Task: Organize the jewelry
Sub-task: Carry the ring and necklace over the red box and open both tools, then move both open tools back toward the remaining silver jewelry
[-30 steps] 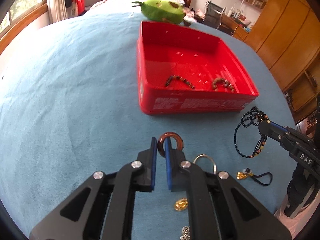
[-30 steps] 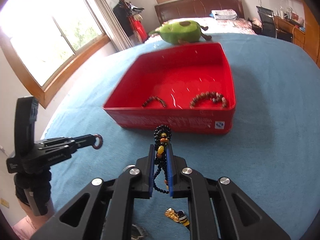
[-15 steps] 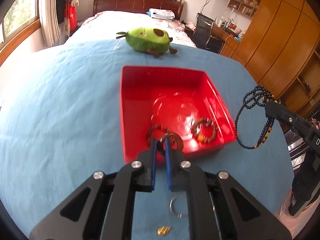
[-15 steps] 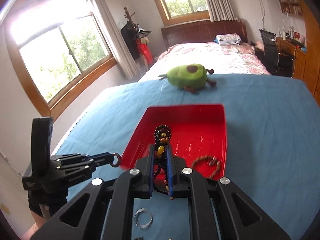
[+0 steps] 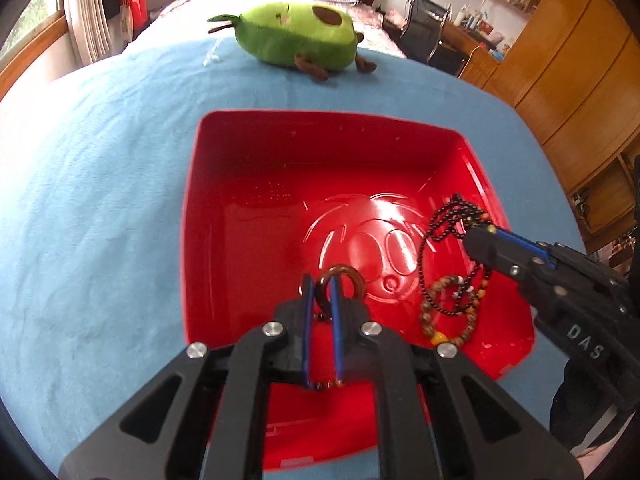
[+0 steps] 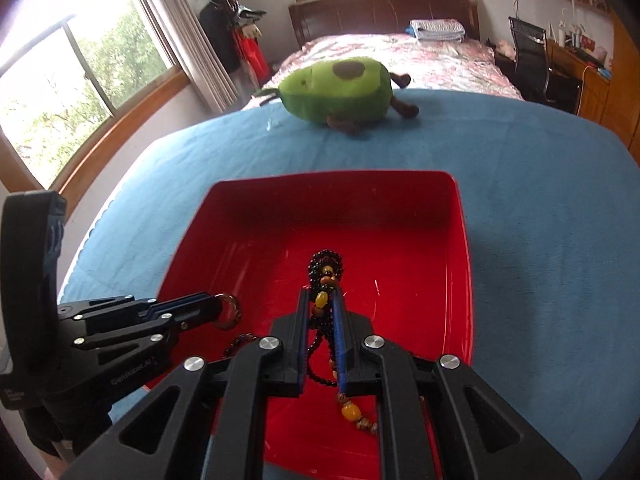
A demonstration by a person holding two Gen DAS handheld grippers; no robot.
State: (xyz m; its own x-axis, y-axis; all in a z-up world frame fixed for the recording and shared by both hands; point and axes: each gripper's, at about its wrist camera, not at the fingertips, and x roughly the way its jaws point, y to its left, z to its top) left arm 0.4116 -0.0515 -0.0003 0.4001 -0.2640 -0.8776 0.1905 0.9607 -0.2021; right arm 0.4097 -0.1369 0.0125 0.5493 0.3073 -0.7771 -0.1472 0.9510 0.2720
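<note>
Tray point(image 5: 192, 216) on blue table point(image 5: 100, 160): one brown bead bracelet point(image 5: 440, 292) already in. Left tongs point(image 5: 322, 280) clamped on brown ring point(image 5: 346, 274), right tongs point(image 6: 322, 300) clamped on black bead necklace point(image 6: 326, 264), both over tray; releases left.

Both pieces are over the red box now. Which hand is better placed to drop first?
Left, marginally. Its gripper holds the brown ring over bare floor of the red box; the right gripper's bead necklace dangles above a bracelet.
</note>
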